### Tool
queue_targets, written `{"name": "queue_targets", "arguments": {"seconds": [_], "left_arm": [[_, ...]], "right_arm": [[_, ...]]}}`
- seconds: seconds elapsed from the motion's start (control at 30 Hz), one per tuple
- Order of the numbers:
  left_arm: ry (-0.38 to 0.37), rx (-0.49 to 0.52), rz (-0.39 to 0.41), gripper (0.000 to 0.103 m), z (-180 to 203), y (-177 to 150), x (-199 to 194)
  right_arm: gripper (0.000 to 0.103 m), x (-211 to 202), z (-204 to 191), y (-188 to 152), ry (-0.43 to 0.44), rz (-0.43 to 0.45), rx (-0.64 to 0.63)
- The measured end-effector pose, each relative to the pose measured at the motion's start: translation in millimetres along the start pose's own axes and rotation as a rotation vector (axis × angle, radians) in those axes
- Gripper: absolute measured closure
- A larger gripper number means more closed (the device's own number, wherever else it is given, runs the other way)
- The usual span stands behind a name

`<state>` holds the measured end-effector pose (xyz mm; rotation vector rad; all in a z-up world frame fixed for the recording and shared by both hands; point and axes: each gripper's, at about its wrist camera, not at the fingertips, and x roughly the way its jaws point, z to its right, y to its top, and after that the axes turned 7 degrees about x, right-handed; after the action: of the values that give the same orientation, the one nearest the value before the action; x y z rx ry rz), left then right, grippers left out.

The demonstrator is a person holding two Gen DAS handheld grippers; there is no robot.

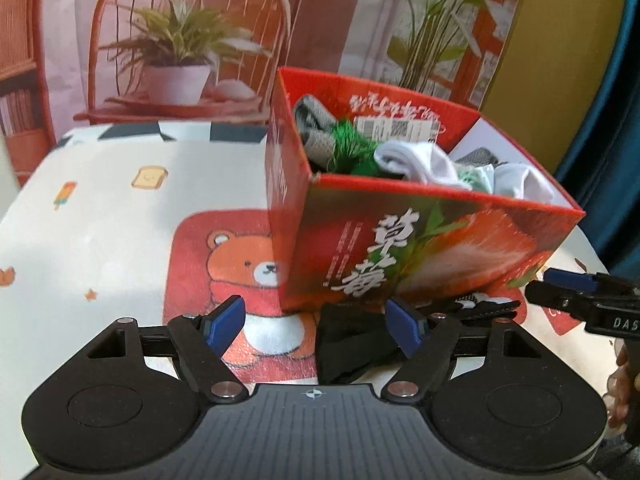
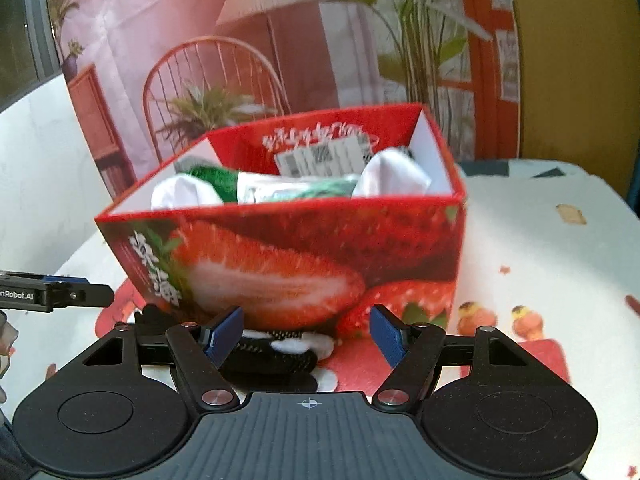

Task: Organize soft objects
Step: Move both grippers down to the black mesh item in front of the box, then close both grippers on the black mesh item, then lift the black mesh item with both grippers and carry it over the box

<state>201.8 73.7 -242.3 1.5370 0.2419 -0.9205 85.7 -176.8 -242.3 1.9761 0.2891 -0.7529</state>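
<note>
Socks [image 1: 416, 162] fill the strawberry box [image 1: 420, 248]; a black sock [image 1: 352, 344] lies on the tablecloth [image 1: 100, 208] before it. Left gripper [image 1: 316, 326] and right gripper [image 2: 306, 334] both gape, empty.

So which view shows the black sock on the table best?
The left wrist view: the black sock lies mostly unhidden before the strawberry box. In the right wrist view it is blurred, partly hidden by the tongs.
</note>
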Motion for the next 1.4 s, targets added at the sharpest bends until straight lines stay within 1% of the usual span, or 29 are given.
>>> {"name": "queue_targets", "arguments": {"seconds": [0.2,0.3,0.37,0.4,0.47,0.5,0.57,0.6,0.7,0.8,0.9,0.93,1.0,1.13,1.23,1.4], "left_arm": [[0.001,-0.029,-0.028,0.028,1,-5,26],[0.006,-0.025,-0.043,0.031,4,-7,37],[0.003,-0.021,-0.052,0.038,5,-8,44],[-0.002,-0.022,-0.055,0.041,6,-8,46],[-0.014,-0.023,-0.058,0.050,7,-8,49],[-0.019,-0.021,-0.059,0.053,7,-8,50],[-0.035,-0.015,-0.060,0.065,9,-8,52],[-0.043,-0.011,-0.062,0.067,10,-9,53],[-0.042,0.000,-0.066,0.068,13,-11,54],[-0.054,-0.016,-0.067,0.069,11,-15,55],[-0.063,-0.009,-0.069,0.071,12,-17,54],[-0.066,-0.006,-0.070,0.071,13,-18,54],[-0.071,0.002,-0.070,0.074,15,-19,53],[-0.082,0.011,-0.069,0.074,21,-22,50],[-0.093,0.014,-0.068,0.075,24,-25,49],[-0.115,0.016,-0.068,0.077,29,-30,44]], "right_arm": [[0.036,29,-6,-8,-0.001,-0.047,0.026],[0.036,41,-8,-10,-0.008,-0.066,0.030],[0.036,49,-10,-11,-0.014,-0.081,0.031],[0.036,52,-10,-11,-0.017,-0.087,0.032],[0.036,57,-11,-12,-0.021,-0.093,0.037],[0.036,59,-11,-12,-0.023,-0.097,0.041],[0.036,62,-10,-13,-0.024,-0.102,0.047],[0.036,63,-10,-13,-0.024,-0.105,0.048],[0.036,66,-9,-15,-0.024,-0.113,0.051],[0.037,67,-8,-16,-0.018,-0.117,0.057],[0.045,69,-9,-16,-0.008,-0.123,0.052],[0.050,69,-9,-16,-0.006,-0.124,0.051],[0.056,69,-10,-16,0.004,-0.131,0.049],[0.070,67,-12,-17,0.019,-0.139,0.039],[0.075,64,-13,-18,0.024,-0.141,0.031],[0.080,56,-11,-21,0.022,-0.141,0.032]]}}
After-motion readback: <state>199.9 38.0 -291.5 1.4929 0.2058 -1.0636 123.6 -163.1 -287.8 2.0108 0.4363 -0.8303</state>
